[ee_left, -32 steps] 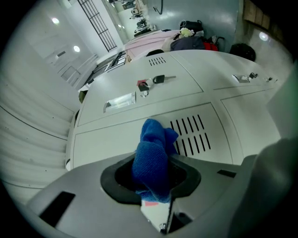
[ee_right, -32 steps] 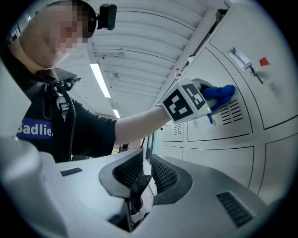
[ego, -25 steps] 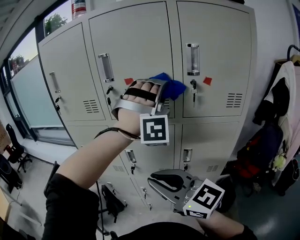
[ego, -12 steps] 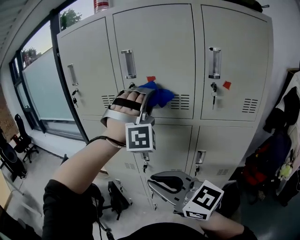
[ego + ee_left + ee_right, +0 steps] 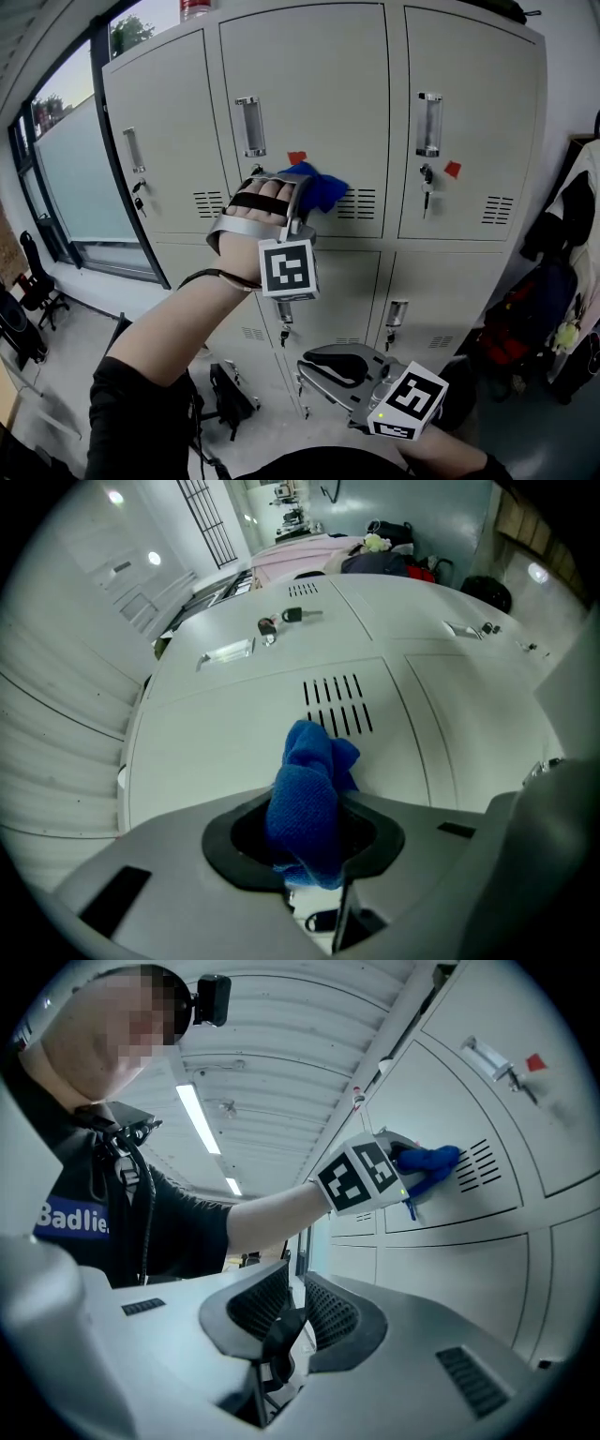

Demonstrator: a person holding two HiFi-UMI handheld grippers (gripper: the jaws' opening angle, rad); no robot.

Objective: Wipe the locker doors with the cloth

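My left gripper [image 5: 302, 185] is shut on a bunched blue cloth [image 5: 323, 190] and presses it against the upper middle locker door [image 5: 309, 84], just left of its vent slots [image 5: 355, 203]. In the left gripper view the cloth [image 5: 309, 794] bulges out between the jaws of the left gripper [image 5: 311, 841], below the vent slots [image 5: 334, 705]. My right gripper [image 5: 313, 364] hangs low in front of the lower lockers, shut with nothing in it. The right gripper view shows the right gripper [image 5: 287, 1314] with its ribbed pads together, and the cloth [image 5: 429, 1161] far off on the door.
The upper right door [image 5: 464, 112] has a handle [image 5: 428, 123], a key and a red tag [image 5: 453, 170]. A window [image 5: 66, 187] and an office chair [image 5: 33, 291] are at the left. Clothes and bags [image 5: 562, 281] hang at the right. A black bag [image 5: 228, 394] lies on the floor.
My left gripper has slid the cloth leftward, from the seam between the middle and right doors to just left of the vents. The right gripper has stayed low and still.
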